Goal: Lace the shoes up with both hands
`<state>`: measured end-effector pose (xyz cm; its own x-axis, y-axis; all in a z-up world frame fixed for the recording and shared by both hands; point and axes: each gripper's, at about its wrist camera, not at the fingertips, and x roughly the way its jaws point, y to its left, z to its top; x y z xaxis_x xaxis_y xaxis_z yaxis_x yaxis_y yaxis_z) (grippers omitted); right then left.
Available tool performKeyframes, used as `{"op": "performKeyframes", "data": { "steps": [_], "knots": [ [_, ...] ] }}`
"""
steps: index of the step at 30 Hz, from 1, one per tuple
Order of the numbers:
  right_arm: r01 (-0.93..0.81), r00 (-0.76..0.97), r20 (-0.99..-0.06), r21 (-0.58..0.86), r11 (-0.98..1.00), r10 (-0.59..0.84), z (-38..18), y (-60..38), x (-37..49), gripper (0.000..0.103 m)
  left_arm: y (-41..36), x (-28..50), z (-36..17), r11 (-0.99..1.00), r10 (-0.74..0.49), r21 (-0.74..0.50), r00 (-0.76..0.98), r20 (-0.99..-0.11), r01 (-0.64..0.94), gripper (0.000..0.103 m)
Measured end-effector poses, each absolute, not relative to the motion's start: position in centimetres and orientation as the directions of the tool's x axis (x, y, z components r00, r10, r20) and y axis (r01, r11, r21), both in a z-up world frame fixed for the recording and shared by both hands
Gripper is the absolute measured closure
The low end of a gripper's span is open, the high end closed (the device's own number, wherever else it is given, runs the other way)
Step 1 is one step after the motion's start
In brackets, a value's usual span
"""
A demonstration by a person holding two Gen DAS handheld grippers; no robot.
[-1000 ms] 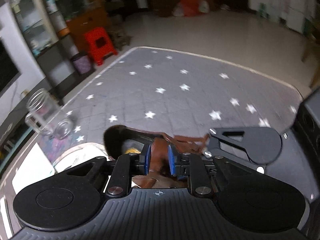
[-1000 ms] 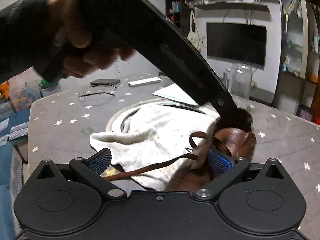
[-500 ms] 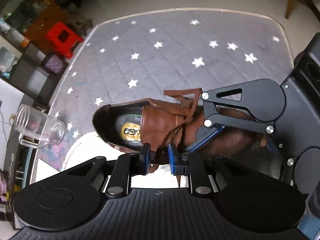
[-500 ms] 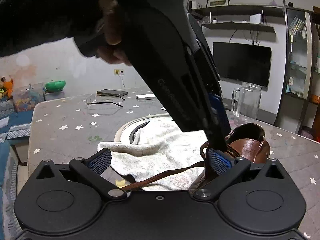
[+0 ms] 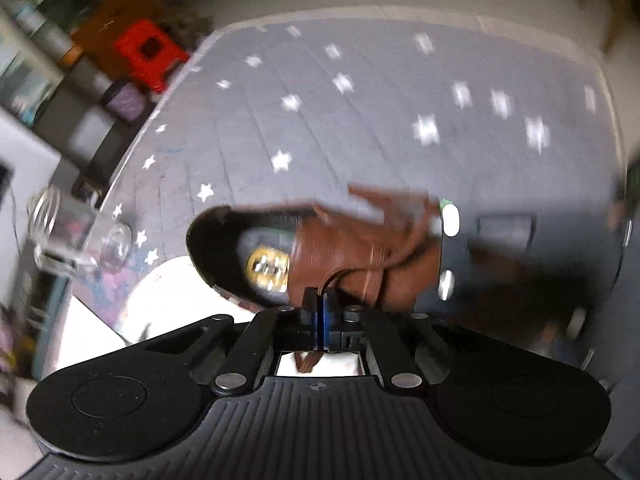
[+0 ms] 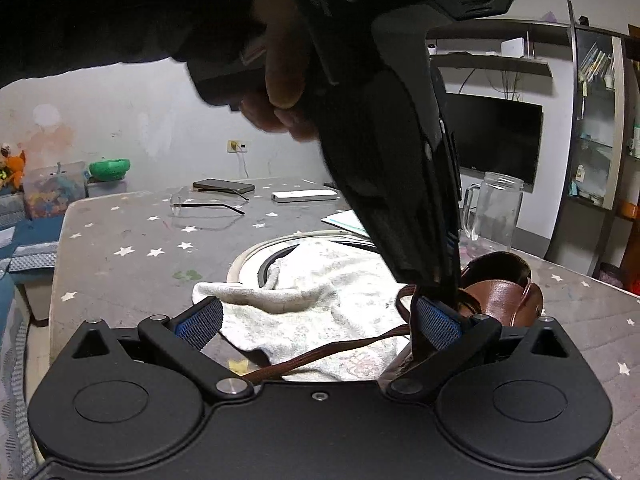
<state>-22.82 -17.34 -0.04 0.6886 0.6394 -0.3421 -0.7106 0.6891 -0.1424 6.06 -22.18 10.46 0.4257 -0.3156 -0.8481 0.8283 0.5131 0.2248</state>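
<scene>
Mug [image 5: 76,240]: glass, at the table's [image 5: 360,128] left edge. Towel [image 6: 320,300]: white, beside the shoe. Shoe [image 5: 320,248]: brown, on the starred table, opening toward the mug. Left gripper [image 5: 320,312]: pads pressed together on a lace [image 5: 306,362] at the shoe's near side. Right gripper [image 6: 316,322]: fingers spread wide, one pad [image 6: 436,322] against the shoe, second lace [image 6: 332,350] running between them.
</scene>
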Motion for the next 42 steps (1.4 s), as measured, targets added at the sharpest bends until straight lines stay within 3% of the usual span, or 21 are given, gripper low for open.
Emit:
{"op": "performKeyframes", "data": {
  "steps": [5, 14, 21, 30, 42],
  "knots": [
    [-0.691, 0.711, -0.339, -0.174, 0.702, 0.616, -0.3, -16.7, -23.3, 0.0, -22.2, 6.7, 14.1, 0.618, -0.531, 0.006, 0.423, -0.734, 0.786, 0.1],
    [-0.665, 0.732, -0.351, -0.182, 0.724, 0.584, -0.2, -17.3, -23.3, 0.0, -25.4, 5.4, 16.9, 0.556, -0.686, -0.098, 0.389, -0.615, 0.825, 0.1],
    [-0.646, 0.744, -0.359, -0.175, 0.743, 0.563, 0.2, -18.5, -23.8, 0.0, -27.8, 5.2, 15.9, 0.553, -0.644, -0.05, 0.389, -0.659, 0.832, 0.1],
    [-0.603, 0.771, -0.375, -0.169, 0.78, 0.515, -0.1, -20.3, -24.3, 0.0, -28.6, 5.0, 14.1, 0.526, -0.615, 0.003, 0.383, -0.689, 0.85, 0.071],
    [-0.621, 0.736, -0.416, -0.101, 0.778, 0.534, -1.0, -21.8, -24.9, 0.0, -27.4, 5.8, 11.0, 0.469, -0.486, 0.068, 0.322, -0.812, 0.88, 0.07]
  ]
}}
